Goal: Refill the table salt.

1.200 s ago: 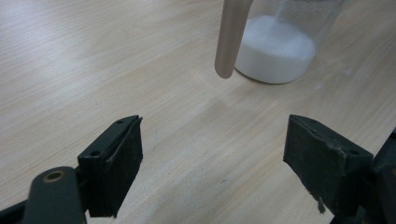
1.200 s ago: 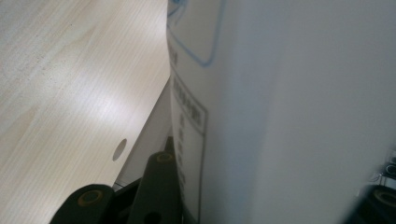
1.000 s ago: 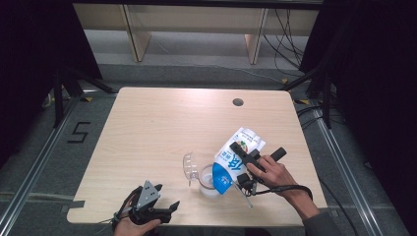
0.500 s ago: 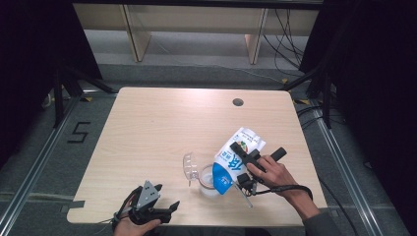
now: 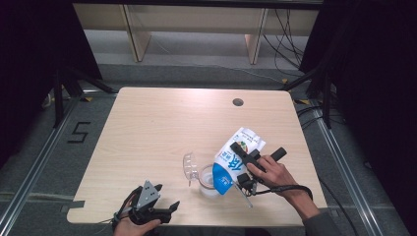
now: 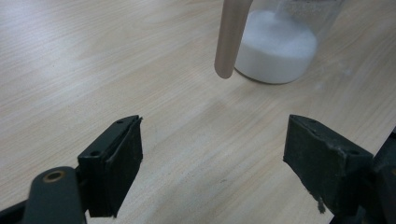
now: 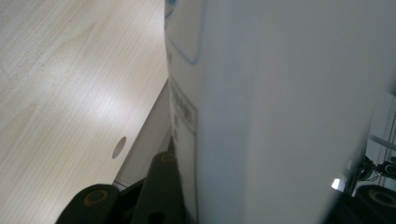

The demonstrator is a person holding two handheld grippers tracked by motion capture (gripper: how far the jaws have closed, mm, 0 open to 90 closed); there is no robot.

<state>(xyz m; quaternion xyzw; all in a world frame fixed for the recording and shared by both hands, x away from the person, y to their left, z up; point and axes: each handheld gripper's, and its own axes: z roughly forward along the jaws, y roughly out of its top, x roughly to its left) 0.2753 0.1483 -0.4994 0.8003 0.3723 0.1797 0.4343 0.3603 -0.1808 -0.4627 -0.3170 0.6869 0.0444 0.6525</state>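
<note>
A white and blue milk carton is tilted down to the left, its low end over a clear glass. My right gripper is shut on the carton's sides; in the right gripper view the carton wall rests against one black finger. The glass holds white liquid. A clear handle-like part juts from its left side and looks like a tan rod in the left gripper view. My left gripper rests at the table's front left, open, jaws wide with bare wood between them.
The wooden table has a round cable hole at the back right. A black cable loops from the right gripper near the front right edge. Shelf legs stand on the floor beyond the table, and a "5" mark lies on the floor left.
</note>
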